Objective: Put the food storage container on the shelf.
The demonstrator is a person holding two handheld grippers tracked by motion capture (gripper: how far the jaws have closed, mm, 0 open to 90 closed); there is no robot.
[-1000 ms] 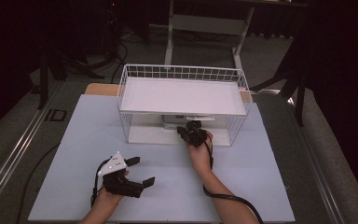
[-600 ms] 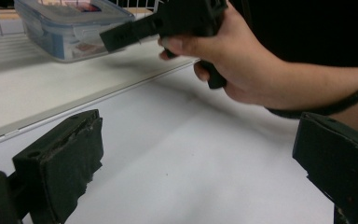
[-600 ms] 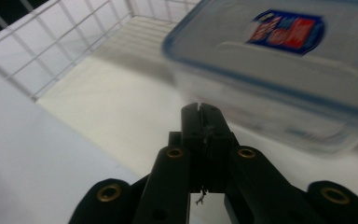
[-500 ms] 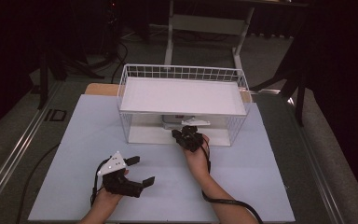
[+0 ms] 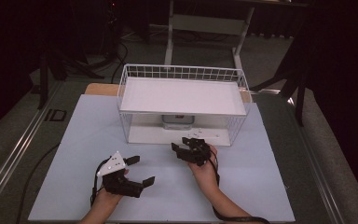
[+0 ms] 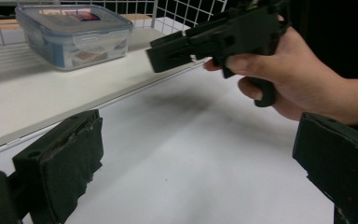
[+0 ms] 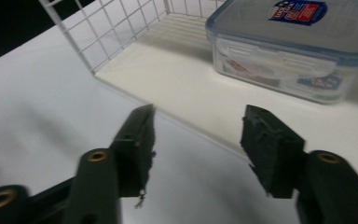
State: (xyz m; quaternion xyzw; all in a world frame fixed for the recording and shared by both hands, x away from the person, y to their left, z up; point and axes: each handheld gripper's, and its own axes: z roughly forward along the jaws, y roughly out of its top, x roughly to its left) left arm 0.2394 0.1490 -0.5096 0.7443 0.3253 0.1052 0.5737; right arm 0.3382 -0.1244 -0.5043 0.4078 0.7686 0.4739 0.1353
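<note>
— Dark room, white tabletop [image 5: 261, 186], wire rack [image 5: 182, 105] with a white upper shelf near the far edge. Anything inside?

— Clear plastic food container [image 5: 179, 122] with a latching lid, upright on the rack's lower board [image 5: 144, 135], toward the back, under the shelf.

— Right gripper [image 5: 182, 145]?

— Just in front of the rack's open side, pointed at the container [image 7: 291, 51], well short of it. Fingers [image 7: 137, 140] just opened, set fairly wide, nothing between them.

— Left gripper [image 5: 142, 170]?

— Low on the tabletop, near the front, well apart from the rack. Fingers [image 6: 70, 158] spread wide, empty.
</note>
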